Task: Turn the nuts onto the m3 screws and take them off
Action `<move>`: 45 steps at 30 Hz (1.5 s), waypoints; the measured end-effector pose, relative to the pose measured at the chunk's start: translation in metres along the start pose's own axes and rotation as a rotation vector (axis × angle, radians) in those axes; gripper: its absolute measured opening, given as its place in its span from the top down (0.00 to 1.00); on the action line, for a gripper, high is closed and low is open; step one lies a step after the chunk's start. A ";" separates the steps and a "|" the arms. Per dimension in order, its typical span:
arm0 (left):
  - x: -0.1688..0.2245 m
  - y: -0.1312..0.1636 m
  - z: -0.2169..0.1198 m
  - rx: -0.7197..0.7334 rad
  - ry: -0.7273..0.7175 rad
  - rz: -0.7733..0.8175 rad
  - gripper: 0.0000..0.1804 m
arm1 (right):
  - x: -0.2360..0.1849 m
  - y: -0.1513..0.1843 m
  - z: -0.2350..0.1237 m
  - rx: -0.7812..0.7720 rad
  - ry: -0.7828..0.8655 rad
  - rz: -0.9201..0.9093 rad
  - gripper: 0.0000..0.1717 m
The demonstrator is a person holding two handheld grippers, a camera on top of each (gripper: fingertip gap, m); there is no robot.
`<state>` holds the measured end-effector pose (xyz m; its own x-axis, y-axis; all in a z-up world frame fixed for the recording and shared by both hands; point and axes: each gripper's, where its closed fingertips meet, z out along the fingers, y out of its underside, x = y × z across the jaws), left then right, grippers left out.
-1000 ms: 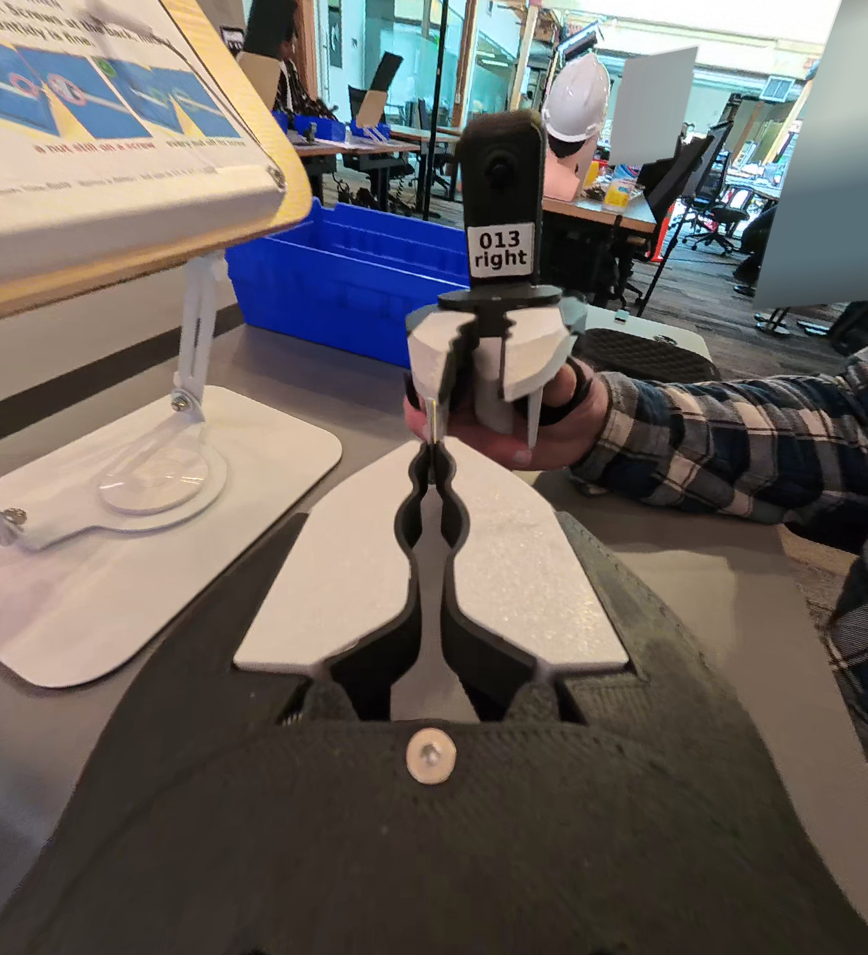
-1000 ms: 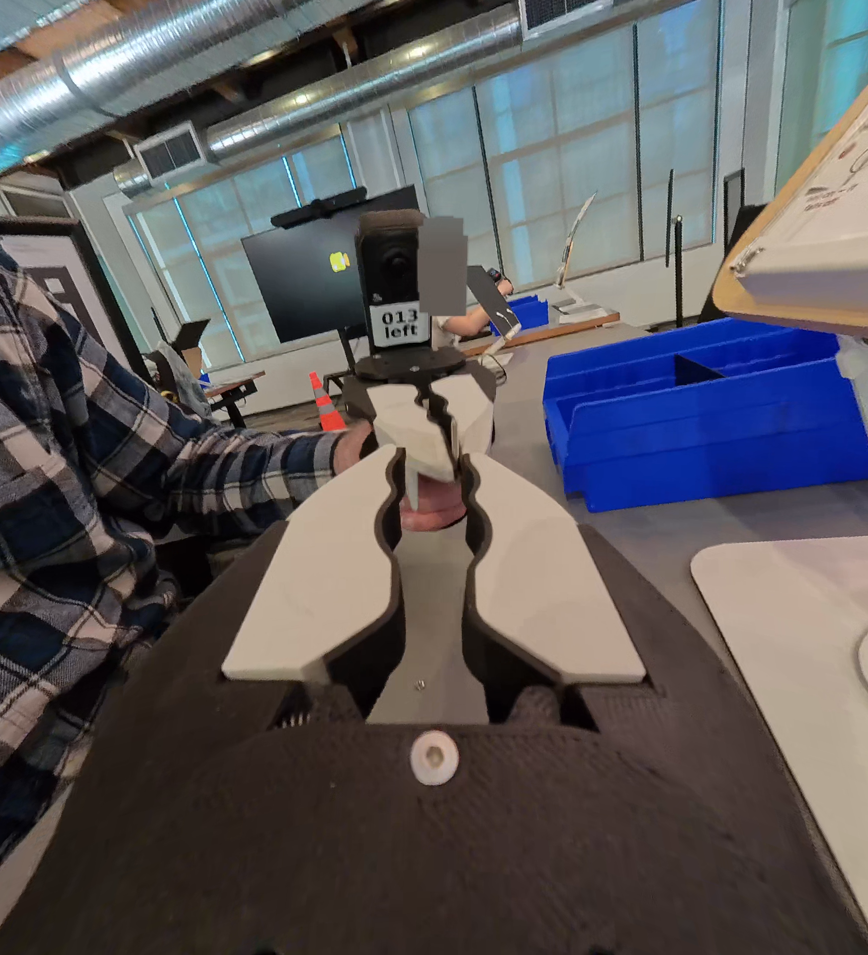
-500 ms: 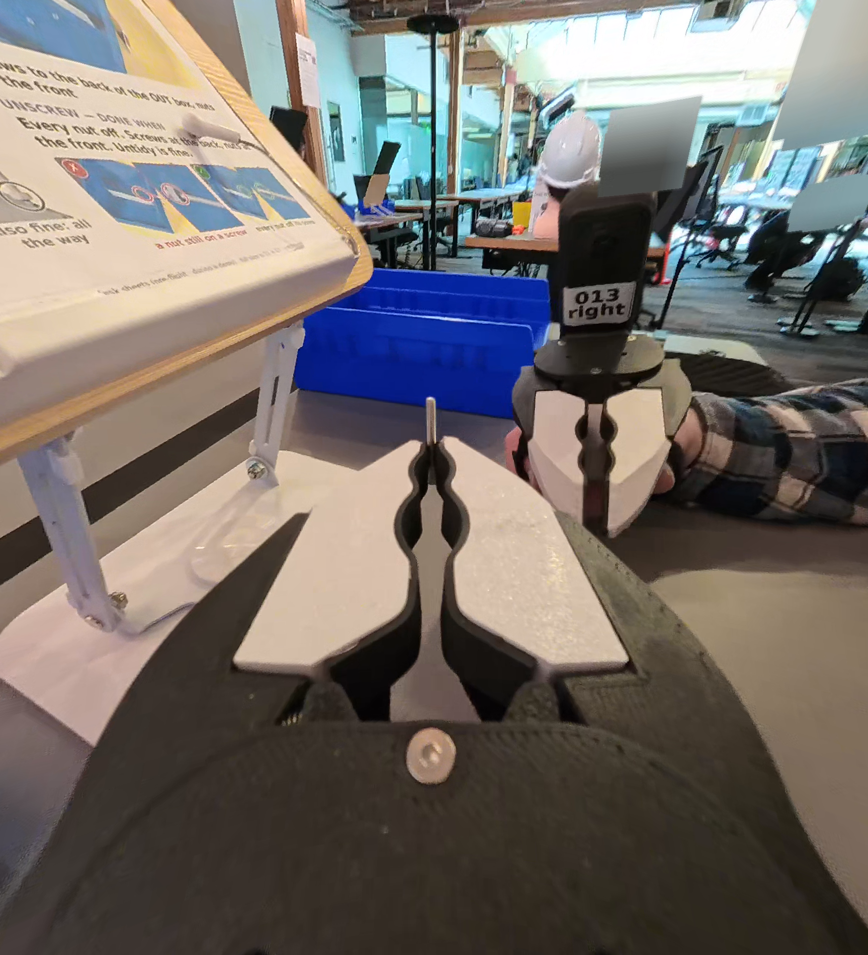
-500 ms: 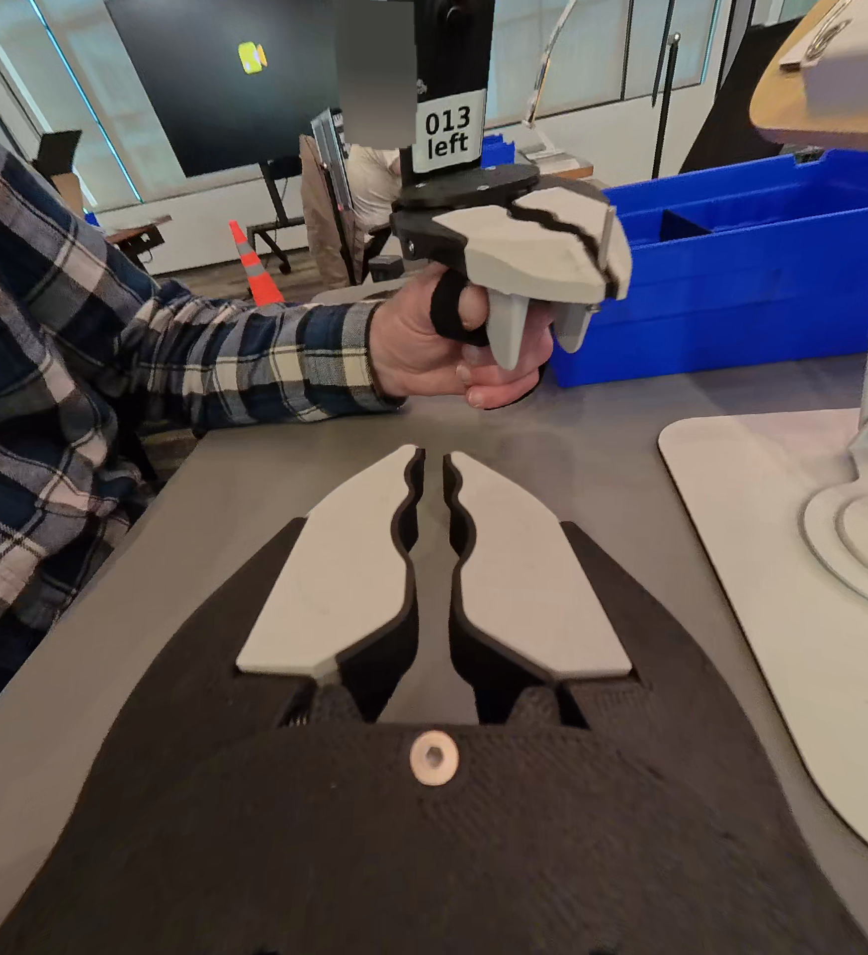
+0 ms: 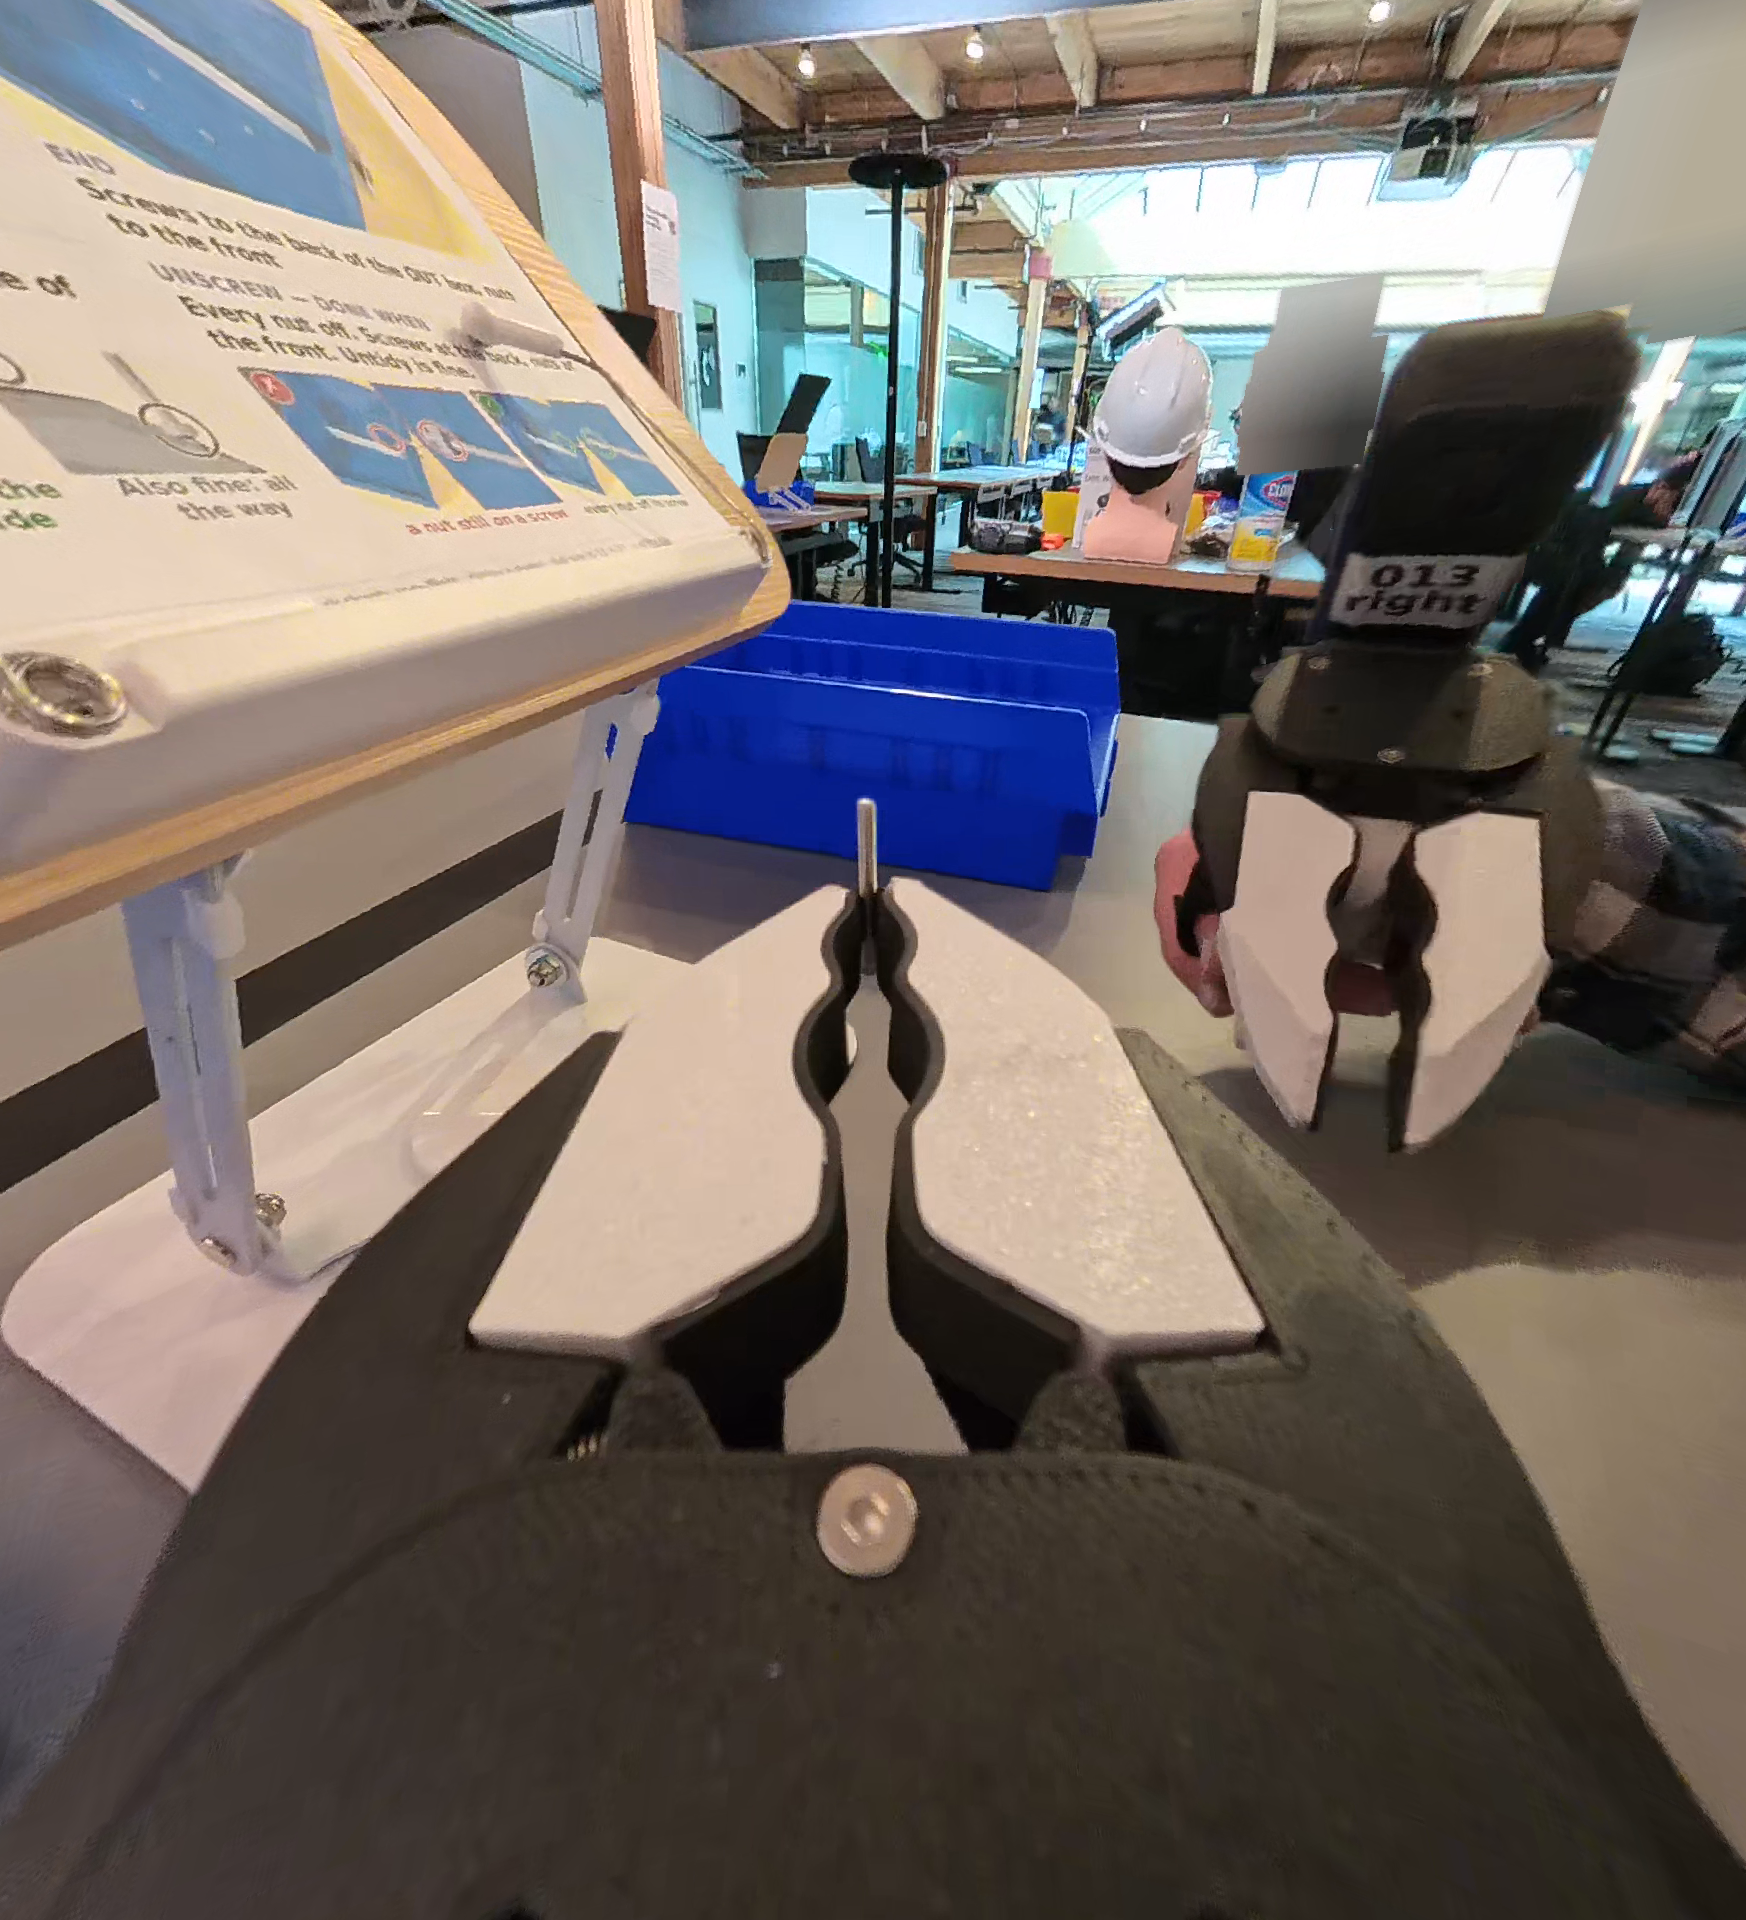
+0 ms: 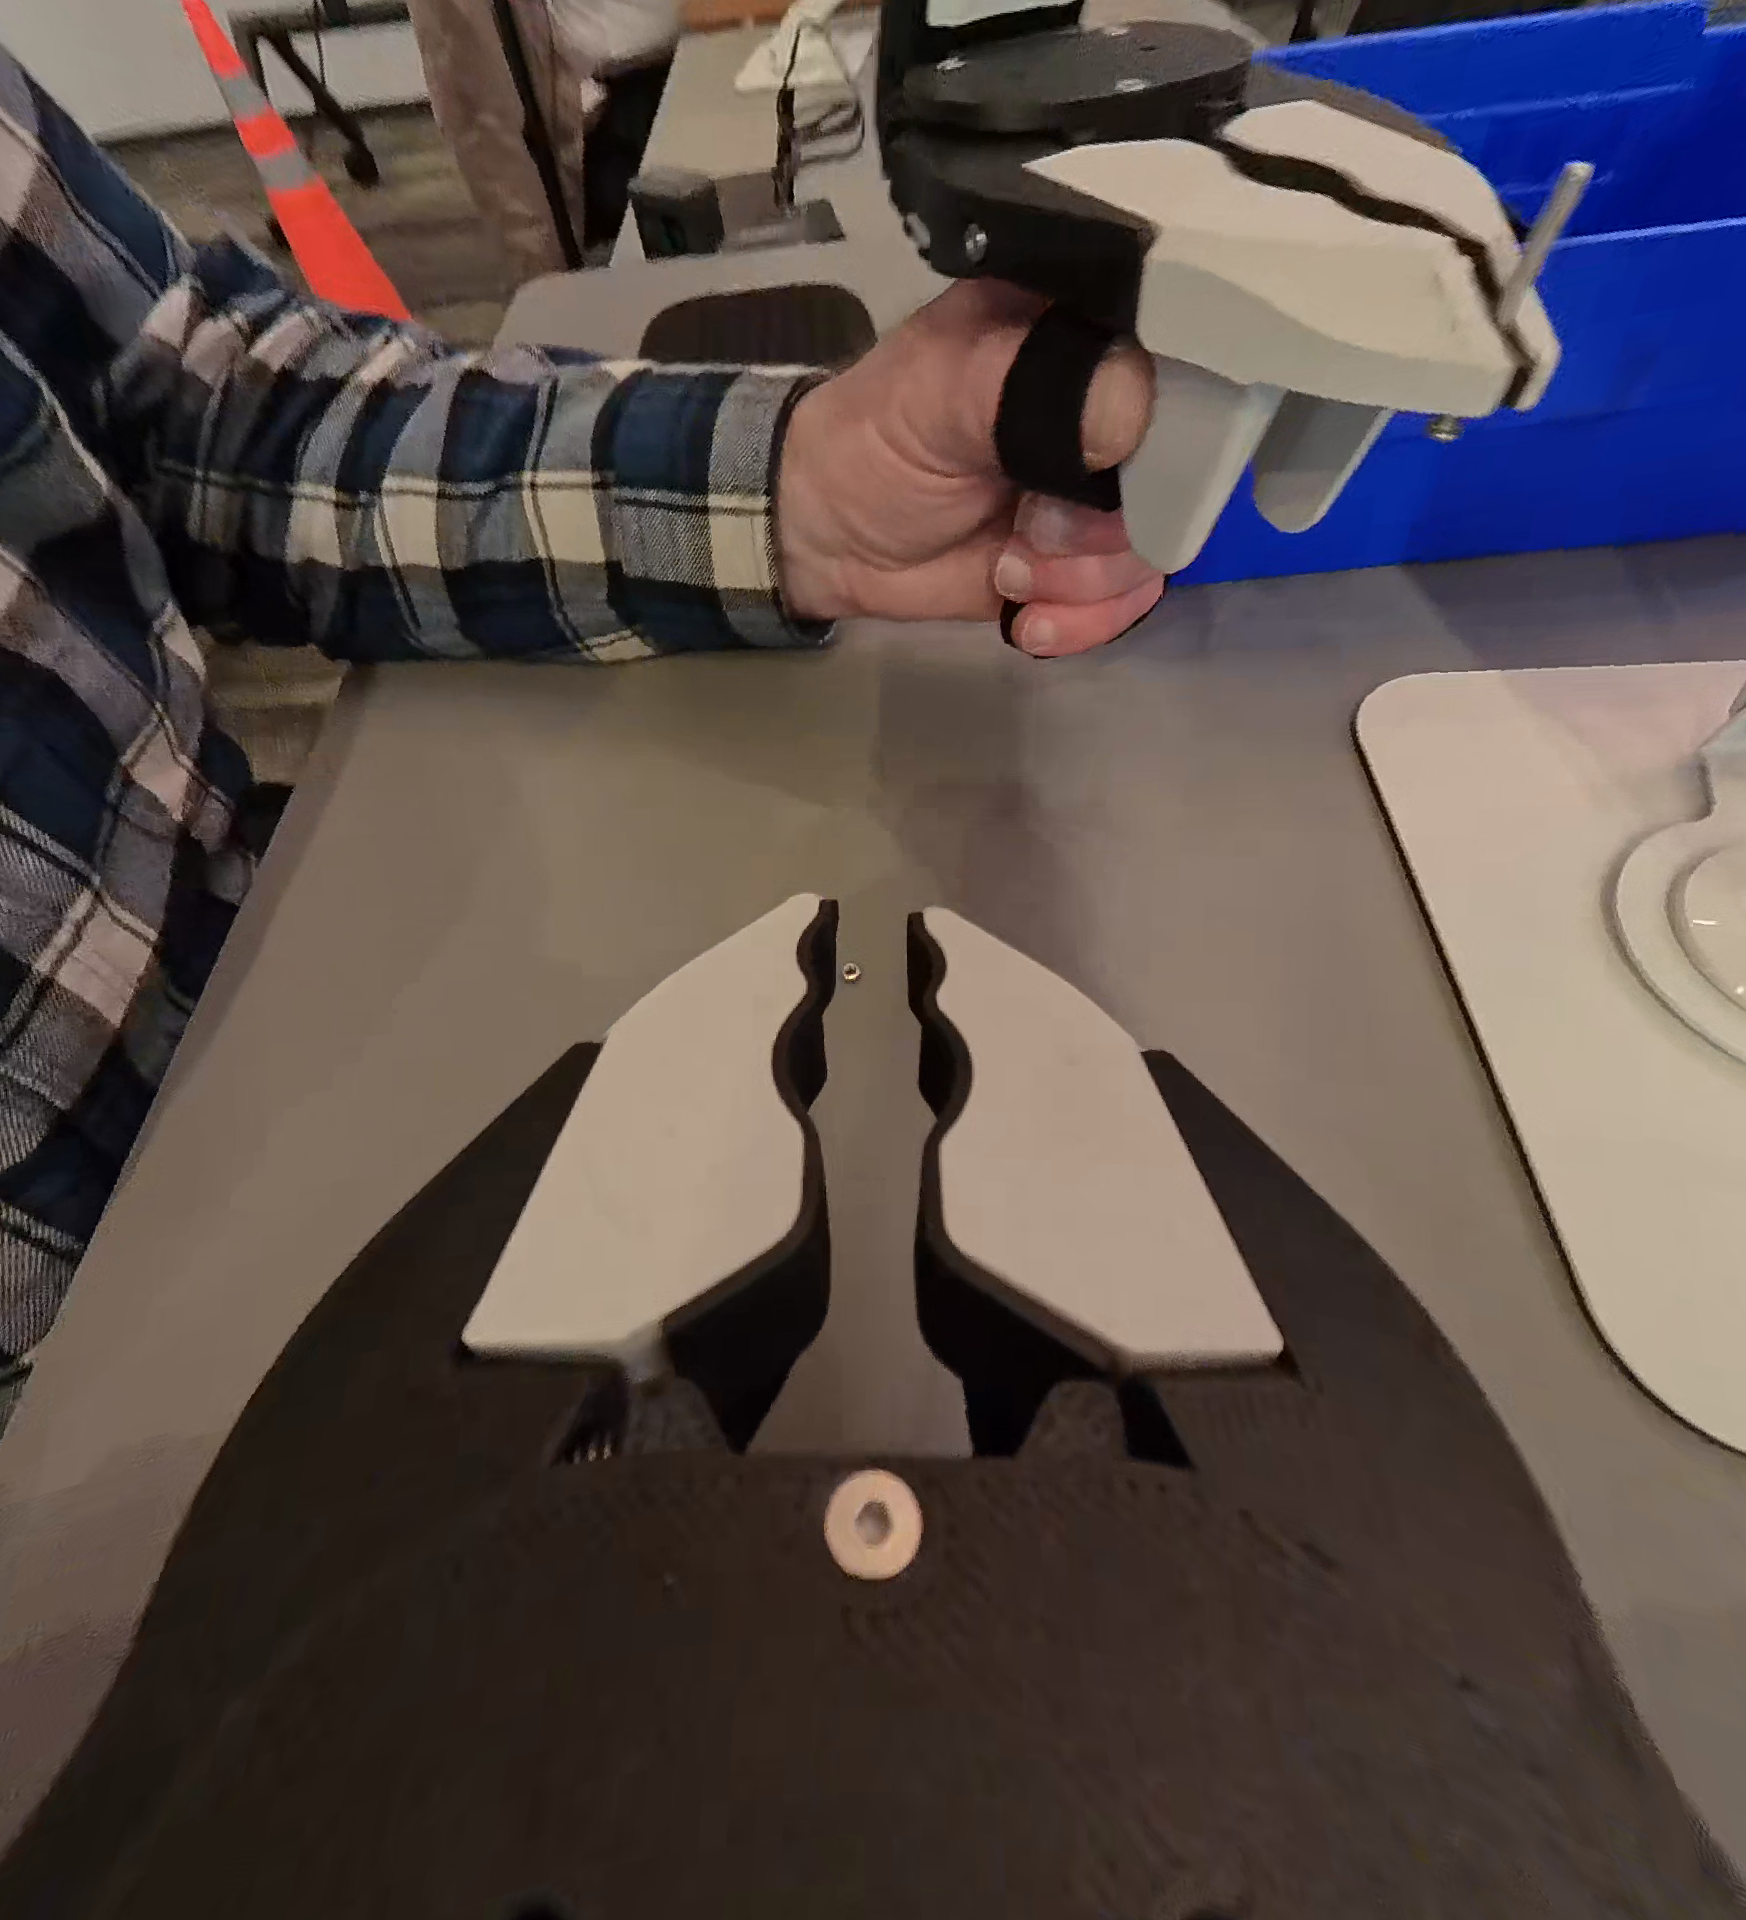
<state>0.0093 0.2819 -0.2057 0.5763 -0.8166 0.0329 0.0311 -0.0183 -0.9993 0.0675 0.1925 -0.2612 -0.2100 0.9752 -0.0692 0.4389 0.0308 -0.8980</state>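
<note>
Right now my left gripper (image 5: 867,914) is clenched on a thin metal screw (image 5: 866,844) — both pads press its shank, and it stands upright out of the fingertips. From my right wrist view the same screw (image 6: 1544,234) pokes up past the closed tips, with its head showing below them. Beyond those jaws sits a blue bin (image 5: 900,748); off to their left stands a white stand (image 5: 152,1340) carrying a tilted instruction board (image 5: 308,436).

My right gripper (image 6: 871,925) hangs released over the grey table (image 6: 588,810), its fingers parted with nothing pressed between them. A tiny metal nut (image 6: 851,971) lies on the table in the gap — nearer the left finger (image 6: 682,1122), though whether it touches that pad I cannot tell. A hand (image 6: 931,488) in a plaid sleeve (image 6: 381,488) holds the left gripper, ahead of my right jaws.
</note>
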 end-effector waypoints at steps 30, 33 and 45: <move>-0.014 0.010 -0.003 0.009 -0.020 -0.054 0.99 | -0.016 0.041 0.057 -0.711 -0.282 -0.456 0.88; -0.013 0.009 -0.003 0.009 -0.017 -0.049 0.99 | -0.012 0.046 0.061 -0.746 -0.296 -0.471 0.91; -0.014 0.011 -0.002 0.004 -0.016 -0.051 0.99 | -0.008 0.059 0.064 -0.796 -0.302 -0.423 0.94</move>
<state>-0.0001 0.2918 -0.2168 0.5867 -0.8055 0.0840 0.0643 -0.0571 -0.9963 0.0390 0.1725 -0.3412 -0.6562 0.7545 -0.0156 0.7175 0.6173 -0.3227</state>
